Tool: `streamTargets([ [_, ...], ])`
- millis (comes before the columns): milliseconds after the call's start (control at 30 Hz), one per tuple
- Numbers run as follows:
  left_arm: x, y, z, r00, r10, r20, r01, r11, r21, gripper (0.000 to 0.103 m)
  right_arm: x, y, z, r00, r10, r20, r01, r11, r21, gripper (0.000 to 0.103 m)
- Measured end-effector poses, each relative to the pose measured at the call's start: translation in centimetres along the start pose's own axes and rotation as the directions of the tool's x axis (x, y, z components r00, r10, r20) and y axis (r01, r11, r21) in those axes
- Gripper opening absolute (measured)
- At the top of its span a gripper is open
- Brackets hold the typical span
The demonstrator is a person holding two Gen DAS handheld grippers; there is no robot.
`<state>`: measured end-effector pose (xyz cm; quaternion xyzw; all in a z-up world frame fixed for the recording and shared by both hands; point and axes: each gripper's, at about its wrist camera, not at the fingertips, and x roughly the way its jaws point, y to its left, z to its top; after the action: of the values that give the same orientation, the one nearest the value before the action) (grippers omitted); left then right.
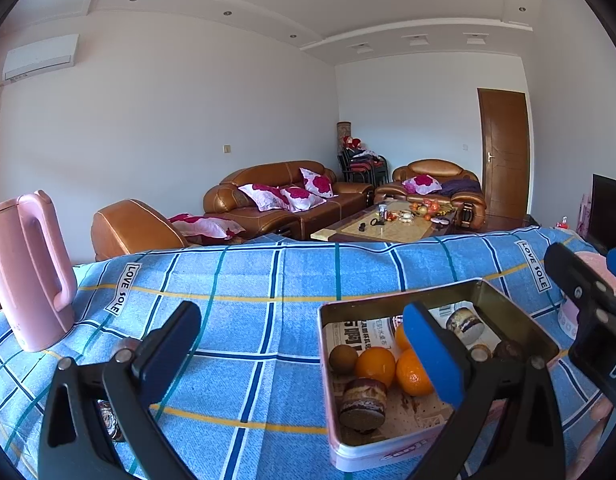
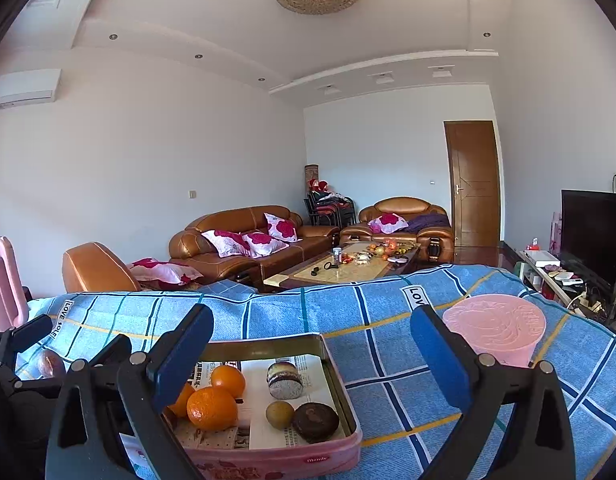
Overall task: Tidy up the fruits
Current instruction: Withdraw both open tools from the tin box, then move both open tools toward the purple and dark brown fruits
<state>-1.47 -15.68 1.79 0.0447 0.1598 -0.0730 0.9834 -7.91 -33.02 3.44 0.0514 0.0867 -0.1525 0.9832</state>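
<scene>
A matt woven checked cloth (image 1: pixel 244 320) covers the surface, the tin (image 2: pixel 339 396) has dull brassy metal walls and a printed paper (image 2: pixel 264 396) lining, and the far sofa (image 1: pixel 276 200) is glossy leather.

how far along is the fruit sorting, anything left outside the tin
Mostly done, it seems: three oranges and a kiwi lie in the pink tin, beside round cake-like pieces. Nothing is in hand: the left gripper and right gripper are both open and empty. One dark round item sits on the blue cloth outside the tin; whether it is fruit is unclear.
</scene>
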Motion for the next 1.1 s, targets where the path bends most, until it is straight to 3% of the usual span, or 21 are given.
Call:
streamTargets([
  [300,-0.6,0.3,-0.5,0.999,-0.019,-0.033,0.019,1.0,-0.007,0.103,0.5,0.6,-0.9,0.991,-0.059,-0.12,0.057,0.998,-0.022,0.1],
  [767,-1.2,2.2,-1.2,0.994,-0.059,-0.093,0.054,0.997,-0.054,0.103,-1.2,1.8,-1.6,0.978,-0.136,-0.156,0.129,0.99,-0.054,0.1],
  [1100,-1.0,4.6,-1.7,0.99,-0.045,-0.136,0.036,0.997,-0.064,0.103,-1.1,3.2,-1.9,0.973,-0.088,-0.215,0.087,0.996,-0.014,0.101],
])
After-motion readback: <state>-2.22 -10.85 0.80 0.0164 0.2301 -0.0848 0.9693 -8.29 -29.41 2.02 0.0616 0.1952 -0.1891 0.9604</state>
